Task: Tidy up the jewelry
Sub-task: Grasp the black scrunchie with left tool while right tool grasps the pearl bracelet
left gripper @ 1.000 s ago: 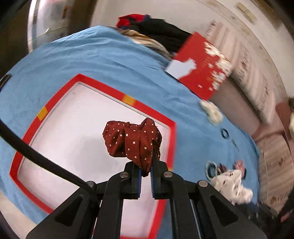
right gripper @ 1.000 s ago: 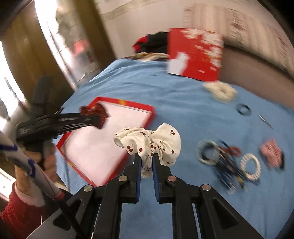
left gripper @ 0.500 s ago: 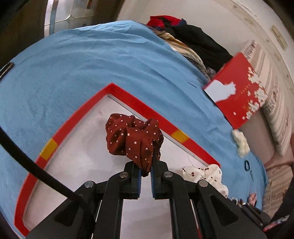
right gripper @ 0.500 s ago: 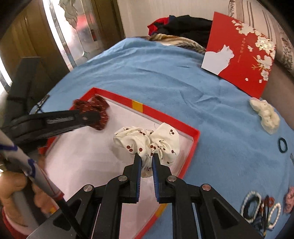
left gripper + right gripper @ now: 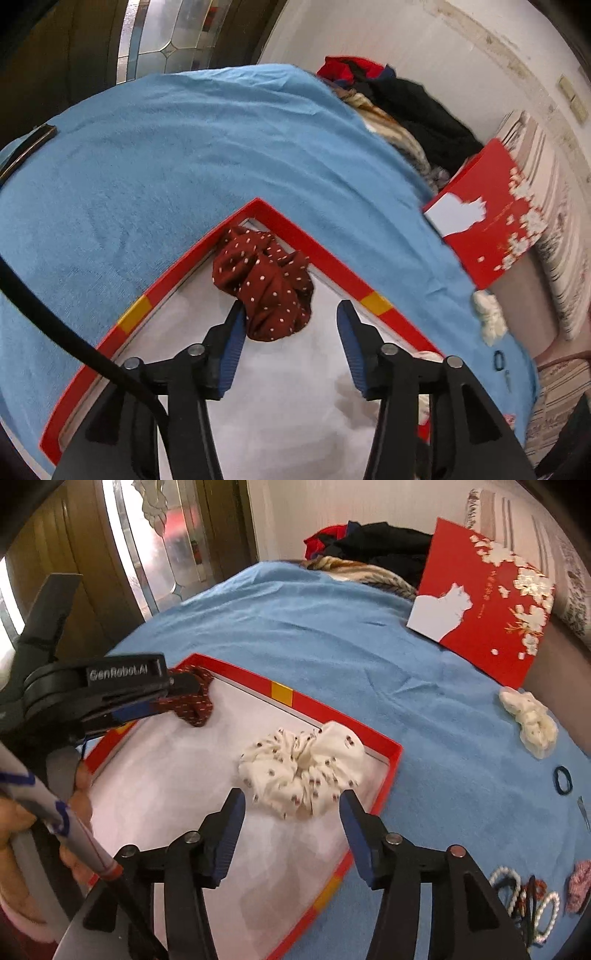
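One red-rimmed tray holding two scrunchies, dark red dotted at frame centre and cream cherry-print, each lying released between the just-opened jaws of left gripper and right gripper; bracelet cluster lower right, cut off.

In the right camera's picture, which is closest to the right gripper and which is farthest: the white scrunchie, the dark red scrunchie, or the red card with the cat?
1. White scrunchie, just ahead of the right gripper.
2. Dark red scrunchie, far-left tray corner.
3. Red card, propped up far right.
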A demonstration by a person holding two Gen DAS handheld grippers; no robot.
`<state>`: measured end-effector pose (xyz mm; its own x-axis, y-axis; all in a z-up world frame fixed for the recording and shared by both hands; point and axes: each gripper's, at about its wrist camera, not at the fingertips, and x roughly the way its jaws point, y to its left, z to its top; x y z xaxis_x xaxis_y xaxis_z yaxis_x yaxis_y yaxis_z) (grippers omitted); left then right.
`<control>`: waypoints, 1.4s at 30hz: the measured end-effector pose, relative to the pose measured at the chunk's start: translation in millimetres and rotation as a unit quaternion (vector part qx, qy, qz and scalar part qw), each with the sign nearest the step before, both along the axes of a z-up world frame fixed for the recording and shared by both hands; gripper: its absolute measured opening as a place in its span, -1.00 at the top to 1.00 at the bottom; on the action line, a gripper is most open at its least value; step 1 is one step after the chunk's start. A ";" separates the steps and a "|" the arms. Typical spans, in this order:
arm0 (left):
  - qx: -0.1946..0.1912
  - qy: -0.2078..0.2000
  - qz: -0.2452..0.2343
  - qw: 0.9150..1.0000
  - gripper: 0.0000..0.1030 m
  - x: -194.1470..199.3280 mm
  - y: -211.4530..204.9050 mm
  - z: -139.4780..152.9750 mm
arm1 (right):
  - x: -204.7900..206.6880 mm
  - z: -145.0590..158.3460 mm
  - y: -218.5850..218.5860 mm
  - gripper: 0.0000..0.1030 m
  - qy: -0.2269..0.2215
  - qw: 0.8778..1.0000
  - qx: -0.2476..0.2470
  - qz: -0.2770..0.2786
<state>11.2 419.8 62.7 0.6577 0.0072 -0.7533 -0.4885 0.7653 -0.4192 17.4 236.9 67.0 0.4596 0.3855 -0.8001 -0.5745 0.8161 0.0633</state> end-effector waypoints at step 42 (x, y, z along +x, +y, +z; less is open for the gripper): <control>-0.114 0.028 -0.360 0.925 -0.08 21.3 -301.5 -40.2 | -38.7 -19.5 -357.8 -0.24 0.035 0.947 0.053 -0.314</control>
<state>32.5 118.3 22.5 0.3894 -0.5815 -0.7143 0.0880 0.7955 -0.5995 -21.3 -120.9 47.5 0.5720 0.1347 -0.8091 0.0302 0.9823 0.1848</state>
